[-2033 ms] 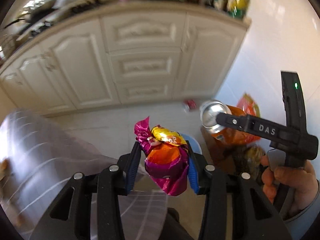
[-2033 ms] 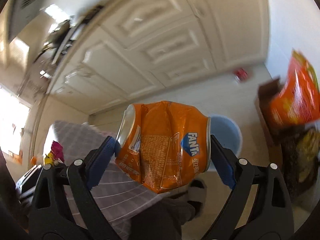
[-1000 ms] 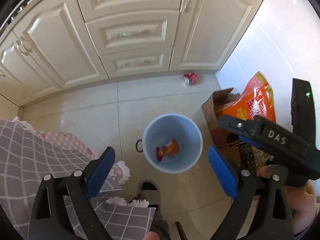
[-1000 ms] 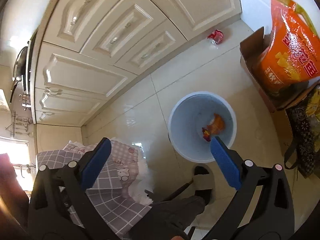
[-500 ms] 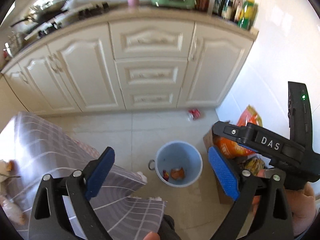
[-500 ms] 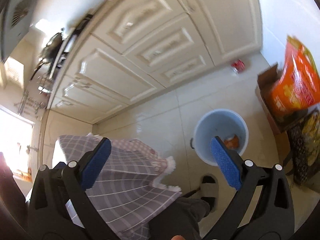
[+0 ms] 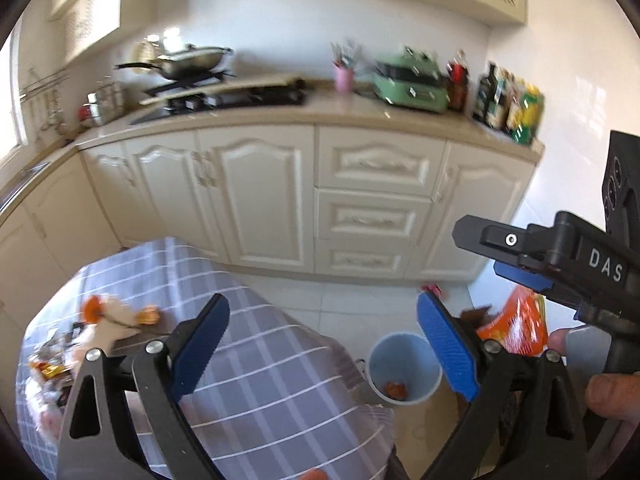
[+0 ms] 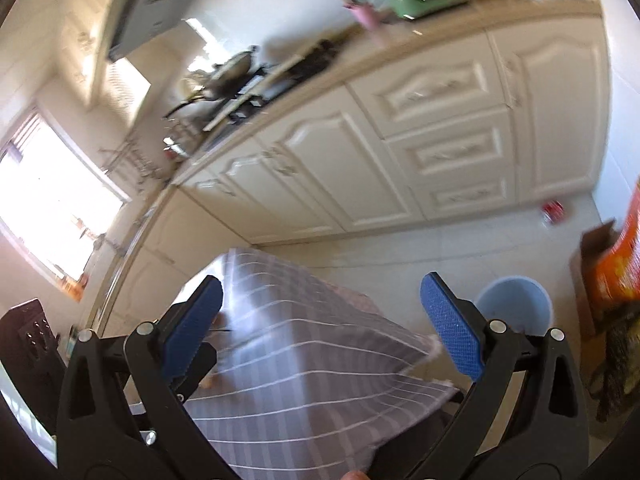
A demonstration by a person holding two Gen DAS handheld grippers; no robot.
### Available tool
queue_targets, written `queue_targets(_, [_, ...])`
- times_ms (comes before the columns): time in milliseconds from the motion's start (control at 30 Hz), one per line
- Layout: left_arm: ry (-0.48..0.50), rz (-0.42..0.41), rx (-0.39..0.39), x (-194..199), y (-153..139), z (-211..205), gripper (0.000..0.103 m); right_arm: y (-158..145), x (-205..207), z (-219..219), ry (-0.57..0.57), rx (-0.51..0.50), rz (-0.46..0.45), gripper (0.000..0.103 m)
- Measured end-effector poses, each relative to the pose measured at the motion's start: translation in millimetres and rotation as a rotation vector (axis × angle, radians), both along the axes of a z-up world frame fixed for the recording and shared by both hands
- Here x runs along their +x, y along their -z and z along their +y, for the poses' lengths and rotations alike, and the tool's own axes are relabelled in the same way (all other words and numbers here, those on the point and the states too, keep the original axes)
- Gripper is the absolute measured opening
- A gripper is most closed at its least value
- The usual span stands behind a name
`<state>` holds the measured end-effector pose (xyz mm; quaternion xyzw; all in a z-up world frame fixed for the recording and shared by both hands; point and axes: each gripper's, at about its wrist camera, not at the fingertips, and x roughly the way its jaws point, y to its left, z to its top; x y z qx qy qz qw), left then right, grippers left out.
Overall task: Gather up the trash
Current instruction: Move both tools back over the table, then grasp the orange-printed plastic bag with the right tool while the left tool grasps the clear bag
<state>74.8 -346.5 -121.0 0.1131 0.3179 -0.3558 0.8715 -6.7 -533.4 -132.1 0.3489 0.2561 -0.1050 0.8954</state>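
My left gripper [image 7: 322,344] is open and empty, raised above the table corner. My right gripper [image 8: 322,324] is open and empty; it also shows at the right of the left wrist view [image 7: 520,264]. A light blue bin [image 7: 420,390] stands on the floor to the right of the table, with an orange crushed can [image 7: 396,390] at its bottom; the bin also shows in the right wrist view [image 8: 516,300]. Several scraps of trash [image 7: 100,316] lie on the grey checked tablecloth [image 7: 260,380] at the left.
Cream kitchen cabinets [image 7: 360,200] run along the back, with a wok, a green appliance and bottles on the counter. An orange bag [image 7: 516,324] sits in a cardboard box right of the bin. A red can [image 8: 554,210] lies on the floor by the cabinets.
Both grippers opened and dropped the crushed can and the candy wrapper into the bin. Both views have since tilted up and swung left toward the table.
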Motion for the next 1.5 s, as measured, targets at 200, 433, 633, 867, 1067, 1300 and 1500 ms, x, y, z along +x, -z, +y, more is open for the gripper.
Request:
queue_targets(200, [-0.121,-0.066,-0.055,4.1,-27.3,76.8,0.093,-31.2,21.4,61.2,-0.125,-0.075,-0.068,0.097])
queue_targets(433, [-0.271,-0.099,-0.093,7.2,-35.8,161.9,0.093,-52.2,45.6,138.2,-0.269,-0.186,-0.119,0.097])
queue_targets(633, [-0.397,-0.131,-0.101,7.9,-40.6,222.9,0.093,-60.4,55.2,188.8,-0.353,-0.239,-0.146,0.097])
queue_targets(867, [-0.501,-0.160,-0.103,10.4,-42.2,276.4,0.093,-61.8,67.4,228.5,-0.412,-0.294,-0.146,0.097])
queue_targets(1067, [-0.559,-0.159,-0.079,22.4,-23.1,310.8,0.096,-43.4,81.0,250.2,-0.440,-0.362,-0.081,0.097])
queue_targets(1300, [-0.650,0.006,-0.033,65.2,50.1,348.4,0.097,9.7,108.9,257.1,-0.489,-0.390,0.085,0.097])
queue_targets(1500, [-0.660,0.130,0.003,107.5,105.3,342.1,0.097,45.7,136.8,262.4,-0.525,-0.446,0.202,0.097])
